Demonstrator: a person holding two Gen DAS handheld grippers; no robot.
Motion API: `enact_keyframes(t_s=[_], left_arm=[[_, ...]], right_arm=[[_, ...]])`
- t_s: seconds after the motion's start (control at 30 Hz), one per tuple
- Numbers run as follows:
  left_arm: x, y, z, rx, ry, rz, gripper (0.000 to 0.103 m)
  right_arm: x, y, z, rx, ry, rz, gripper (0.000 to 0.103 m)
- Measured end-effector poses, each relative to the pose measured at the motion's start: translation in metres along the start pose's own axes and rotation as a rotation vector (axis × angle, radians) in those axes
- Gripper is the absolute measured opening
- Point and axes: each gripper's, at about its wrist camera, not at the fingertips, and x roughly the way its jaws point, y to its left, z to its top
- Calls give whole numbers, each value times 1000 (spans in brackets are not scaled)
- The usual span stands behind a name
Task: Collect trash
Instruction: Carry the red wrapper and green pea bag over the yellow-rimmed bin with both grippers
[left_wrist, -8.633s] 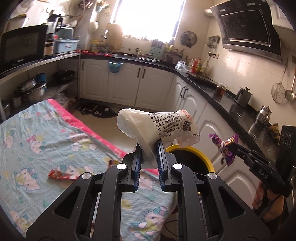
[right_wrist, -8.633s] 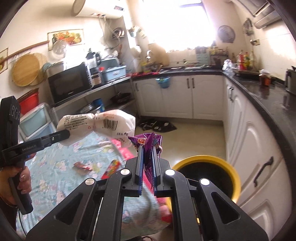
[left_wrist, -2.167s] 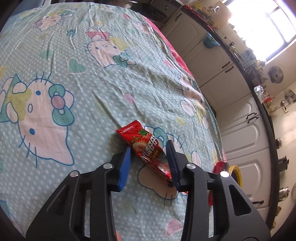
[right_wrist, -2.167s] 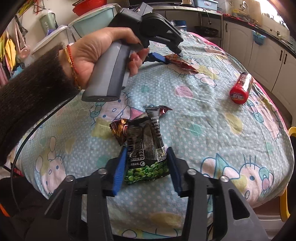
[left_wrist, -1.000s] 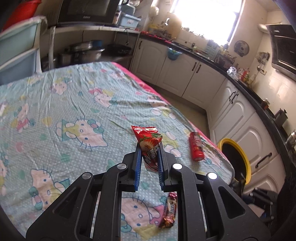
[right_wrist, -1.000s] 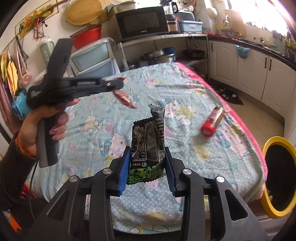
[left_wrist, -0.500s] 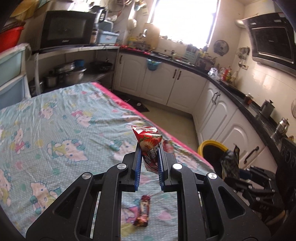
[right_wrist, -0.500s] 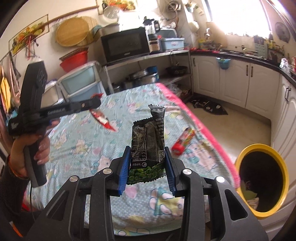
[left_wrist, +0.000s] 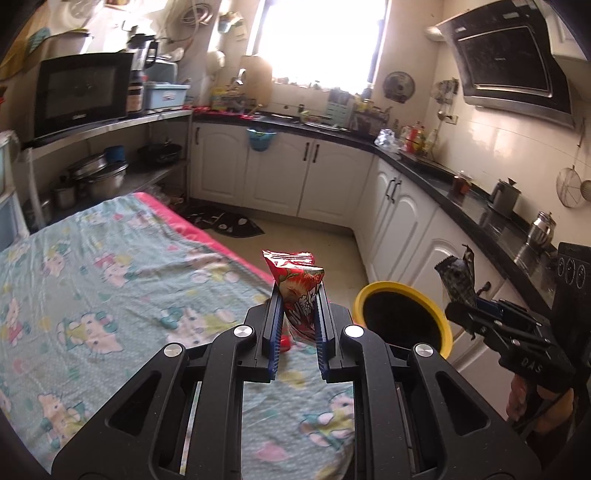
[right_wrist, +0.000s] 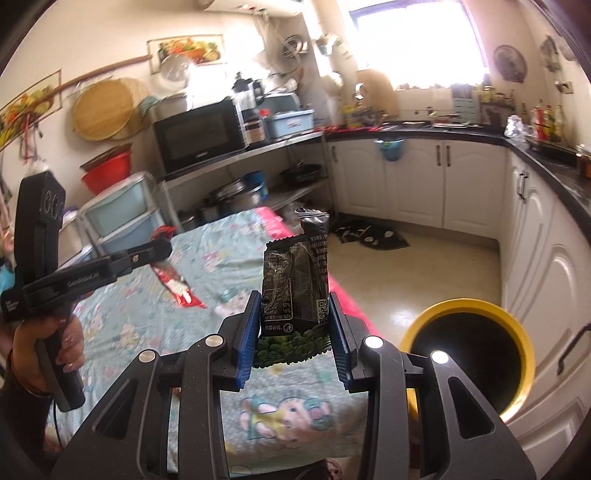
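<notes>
My left gripper (left_wrist: 298, 295) is shut on a red strawberry snack wrapper (left_wrist: 297, 286), held upright above the table's right edge; the same wrapper shows in the right wrist view (right_wrist: 176, 286). My right gripper (right_wrist: 293, 302) is shut on a black and green snack packet (right_wrist: 295, 280), also seen in the left wrist view (left_wrist: 458, 278). A yellow-rimmed trash bin (left_wrist: 402, 317) stands on the floor beside the table, just right of both grippers; in the right wrist view its rim (right_wrist: 469, 306) is at lower right.
The table has a Hello Kitty cloth (left_wrist: 92, 295) with a red edge. A red item (left_wrist: 285, 341) lies on it behind my left fingers. White cabinets (left_wrist: 402, 229) under a black counter run along the right. A shelf with a microwave (right_wrist: 199, 134) stands at the far side.
Both grippers lifted their wrappers off the table and swung right toward the yellow bin, which is now closer and larger in both views. Both grips are unchanged.
</notes>
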Motion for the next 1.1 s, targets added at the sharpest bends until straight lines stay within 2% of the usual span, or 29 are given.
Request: enact_keyframes(t_s=[0.37, 0.63, 0.8, 1.1], left_arm=[[40, -52, 14, 65, 23, -98, 10], [77, -89, 17, 105, 65, -157, 10], [106, -110, 11, 115, 108, -187, 10], [159, -136, -2, 126, 192, -210, 10]], right_arm=[[-31, -61, 3, 87, -78, -172, 34], [-46, -104, -4, 168, -104, -265, 34], [-48, -128, -14, 198, -94, -337, 34], [-35, -165, -33, 280, -46, -388, 34]])
